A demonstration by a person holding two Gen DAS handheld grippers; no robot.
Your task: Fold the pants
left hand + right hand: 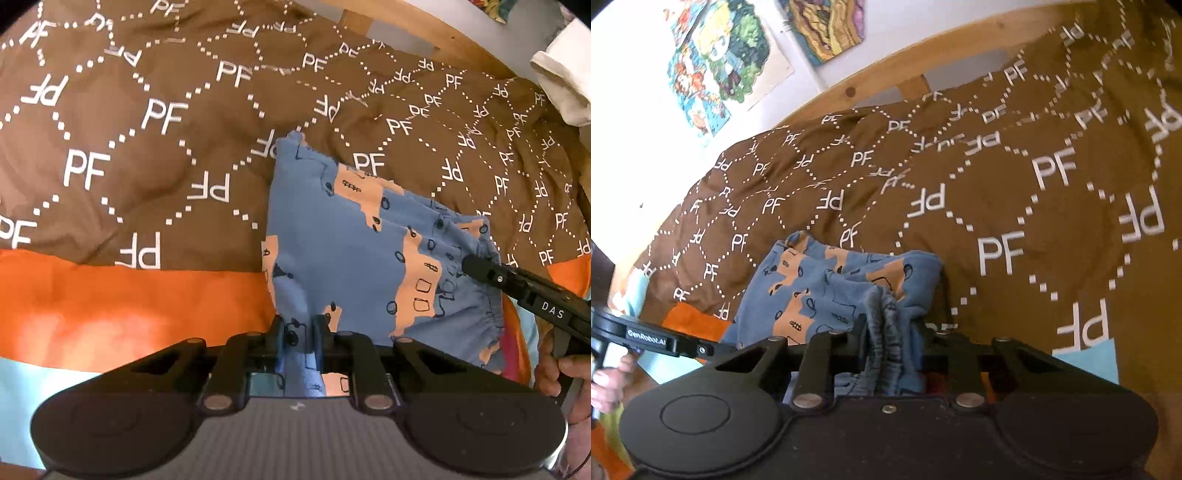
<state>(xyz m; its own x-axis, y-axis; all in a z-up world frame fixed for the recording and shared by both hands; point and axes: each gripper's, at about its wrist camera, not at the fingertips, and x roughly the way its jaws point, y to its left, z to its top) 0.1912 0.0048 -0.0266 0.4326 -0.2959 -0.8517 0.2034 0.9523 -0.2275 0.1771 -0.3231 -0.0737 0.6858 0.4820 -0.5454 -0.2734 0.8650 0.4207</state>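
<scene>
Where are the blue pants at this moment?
The blue pants lie on the brown PF-print blanket, centre-right in the left wrist view. The left gripper pinches one edge; the right gripper holds the gathered waistband.

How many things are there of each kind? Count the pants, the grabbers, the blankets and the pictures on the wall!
Pants: 1, blue with orange patches
Grippers: 2, left gripper and right gripper, both pinching the pants
Blankets: 1, the brown PF blanket
Wall pictures: 2, cartoon picture and wavy picture
Total: 6
</scene>
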